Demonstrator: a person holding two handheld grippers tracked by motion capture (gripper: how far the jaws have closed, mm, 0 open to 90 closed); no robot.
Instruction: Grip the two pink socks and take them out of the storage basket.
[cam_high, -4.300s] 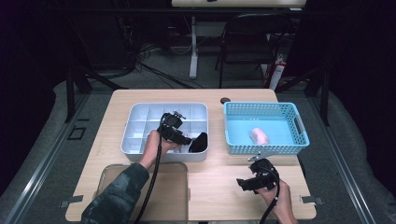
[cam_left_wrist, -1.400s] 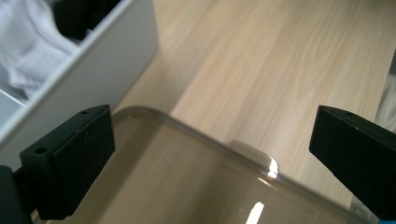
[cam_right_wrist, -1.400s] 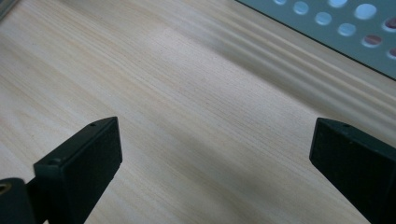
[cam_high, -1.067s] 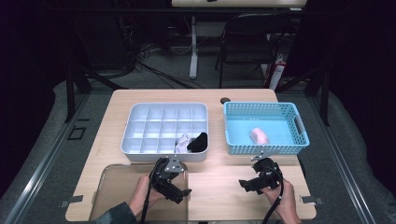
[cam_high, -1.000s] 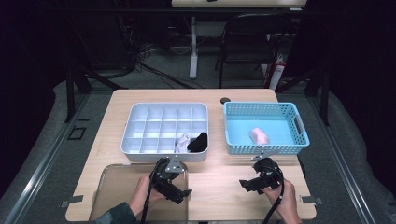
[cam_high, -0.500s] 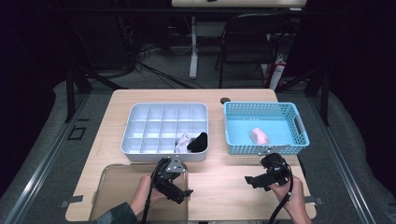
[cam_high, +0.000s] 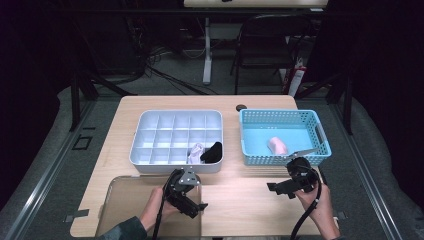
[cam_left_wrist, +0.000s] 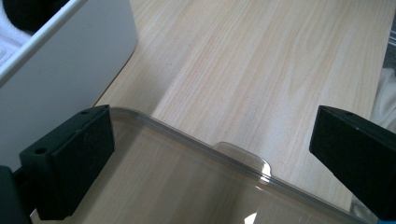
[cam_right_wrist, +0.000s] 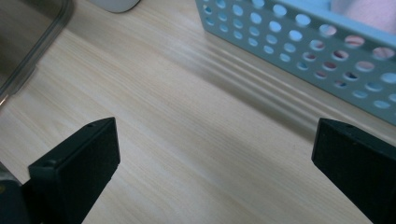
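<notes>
Landmark: white divider tray (cam_high: 150, 131), centre-left on table. In its front row, right end: a white sock (cam_high: 195, 151) with a black sock (cam_high: 212, 152) touching it. Just before the tray's front wall, left gripper (cam_high: 192, 207) over a clear lid (cam_high: 122, 205), jaws wide, nothing held. Right of the tray, blue basket (cam_high: 250, 137) holds a pink sock (cam_high: 278, 145). Right gripper (cam_high: 278, 188) before the basket, jaws wide apart, empty.

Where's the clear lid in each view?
High view: clear lid at the table's near left edge, under the left gripper.
Left gripper view: lid bottom, tab centred between open jaws.
Right gripper view: lid corner top left.
Shared landmark: white tray.
</notes>
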